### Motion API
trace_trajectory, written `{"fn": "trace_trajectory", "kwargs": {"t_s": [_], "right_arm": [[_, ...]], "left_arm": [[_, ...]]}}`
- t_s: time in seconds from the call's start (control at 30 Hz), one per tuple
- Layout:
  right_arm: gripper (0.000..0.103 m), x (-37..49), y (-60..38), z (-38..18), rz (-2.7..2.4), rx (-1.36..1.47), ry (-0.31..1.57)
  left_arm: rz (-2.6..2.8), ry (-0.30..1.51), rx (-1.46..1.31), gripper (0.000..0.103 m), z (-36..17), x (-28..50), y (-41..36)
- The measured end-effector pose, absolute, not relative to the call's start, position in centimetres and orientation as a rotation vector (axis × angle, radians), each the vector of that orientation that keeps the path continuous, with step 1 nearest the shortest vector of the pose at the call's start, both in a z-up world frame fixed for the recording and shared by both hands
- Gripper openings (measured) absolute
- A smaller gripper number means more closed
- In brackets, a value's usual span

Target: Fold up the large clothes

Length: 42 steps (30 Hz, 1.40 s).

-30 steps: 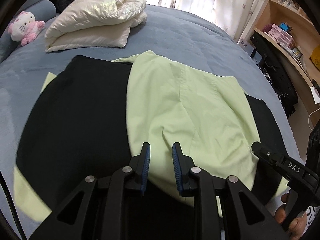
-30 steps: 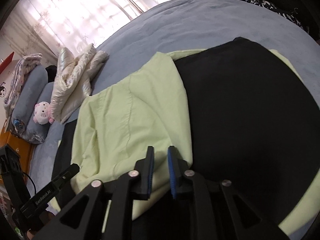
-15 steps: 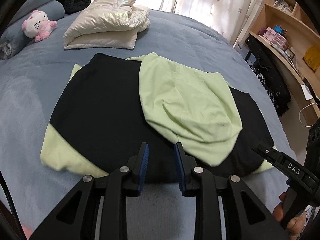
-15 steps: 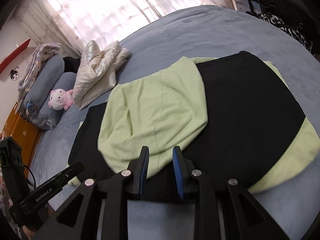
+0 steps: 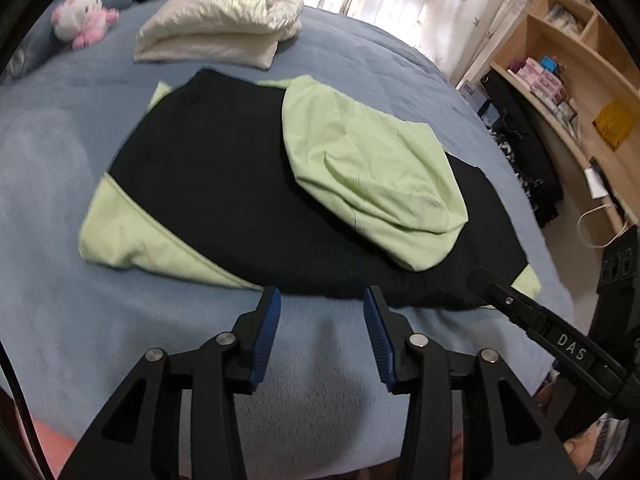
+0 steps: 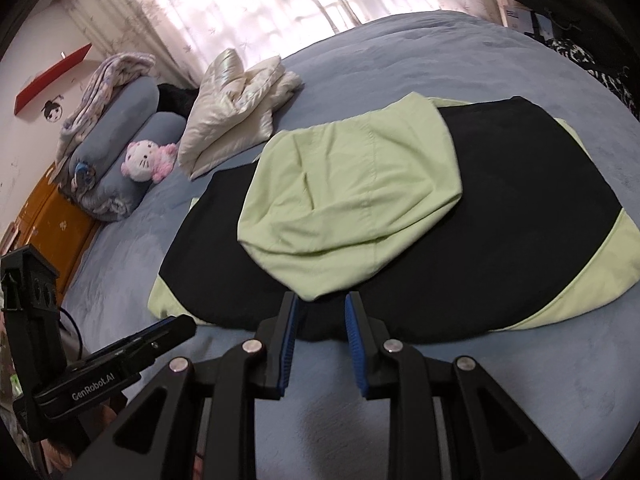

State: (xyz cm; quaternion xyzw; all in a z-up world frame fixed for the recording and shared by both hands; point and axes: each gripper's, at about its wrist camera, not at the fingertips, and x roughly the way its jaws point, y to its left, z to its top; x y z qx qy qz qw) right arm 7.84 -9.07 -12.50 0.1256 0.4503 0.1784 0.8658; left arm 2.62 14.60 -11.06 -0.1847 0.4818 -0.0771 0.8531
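Left wrist view: the left gripper (image 5: 322, 300) hangs over the bare blue bedspread (image 5: 60, 152), its blue-padded fingers spread wide and holding nothing. Just beyond the fingertips lies the black and pale green hooded garment (image 5: 224, 184), folded into a broad block on the bed. Its green hood (image 5: 372, 180) rests on top, ahead and to the right of the tips, laid flat over the black body, probably so that the bundle stays compact. A green corner shows ahead to the left. The right gripper (image 5: 478, 276) enters from the right, its tip close to the garment's near edge; its fingers are not clear from here. Far ahead sit a folded cream puffer jacket (image 5: 224, 28) and a pink plush toy (image 5: 84, 16).

Right wrist view: the right gripper (image 6: 320, 304) has its fingers parted and empty, the tips just short of the garment's near black edge, with the hood directly ahead. The left gripper (image 6: 176, 326) shows low on the left. The garment looks smooth, with soft creases in the hood. Both tools appear to stand clear so the fold can be judged, or its near edge taken next.
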Motion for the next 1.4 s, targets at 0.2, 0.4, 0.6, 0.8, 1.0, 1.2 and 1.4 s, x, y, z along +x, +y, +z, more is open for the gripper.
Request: {"fn": "trace_trajectory", "kwargs": {"t_s": [0.2, 0.4, 0.6, 0.8, 1.0, 1.2, 1.4], "right_arm": [[0.024, 8.0, -8.1, -12.8, 0.395, 0.247, 0.946], [0.024, 8.7, -7.0, -13.2, 0.403, 0.212, 0.938], [0.024, 10.1, -6.5, -13.3, 0.413, 0.209, 0.925], [0.024, 13.8, -6.2, -12.6, 0.414, 0.212, 0.892], [0.024, 18.4, -5.0, -13.1, 0.361, 0.133, 0.859], [0.008, 20.5, -4.1, -18.1, 0.347, 0.091, 1.011], [0.008, 19.9, -5.2, -19.2, 0.384, 0.148, 1.017]], "left_arm": [[-0.213, 1.04, -0.57, 0.044, -13.9, 2.8, 16.6], [-0.185, 1.019, -0.672, 0.044, -16.3, 3.8, 18.2], [-0.178, 0.972, -0.794, 0.044, -18.3, 5.8, 19.9], [-0.128, 0.924, -0.793, 0.044, -18.7, 9.1, 20.6], [-0.058, 0.841, -0.768, 0.025, -17.3, 12.2, 21.4], [-0.025, 0.713, -0.489, 0.008, -13.5, 12.6, 18.7], [-0.077, 0.566, -0.21, 0.006, -7.9, 12.6, 12.4]]}}
